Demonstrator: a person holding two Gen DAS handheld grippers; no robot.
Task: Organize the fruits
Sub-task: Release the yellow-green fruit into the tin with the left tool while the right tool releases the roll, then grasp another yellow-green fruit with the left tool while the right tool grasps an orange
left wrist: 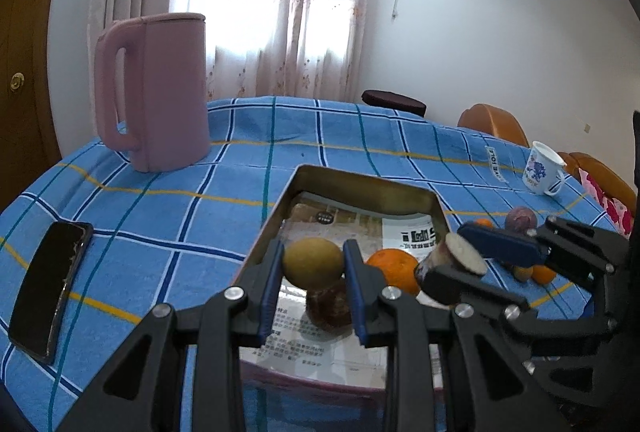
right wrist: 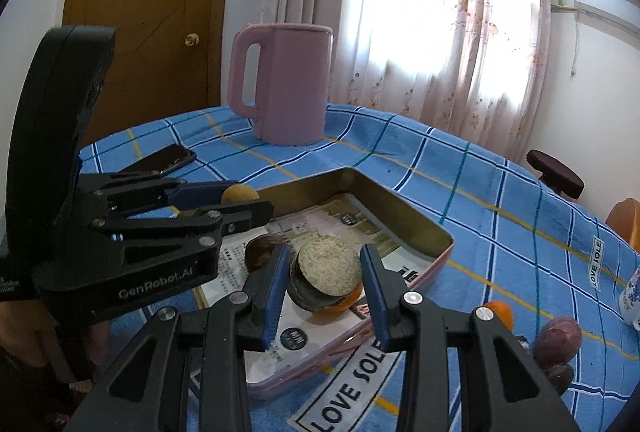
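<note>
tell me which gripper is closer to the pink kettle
Left. The left gripper, shut on a yellow-green fruit, sits on the tray's kettle side. The right gripper, holding a cut fruit piece, is further from the pink kettle.

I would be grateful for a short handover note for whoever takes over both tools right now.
Left tool: shut on a yellow-green round fruit, held over the tray.
Right tool: shut on a cut fruit piece with a pale flat face, also over the tray.
In the tray: an orange and a dark brownish fruit on the paper lining.
Left on the blue checked cloth, right of the tray: a purple fruit, small orange fruits, and a small brown one.
Next, probably: set both held pieces in the tray, then collect the rest.
</note>
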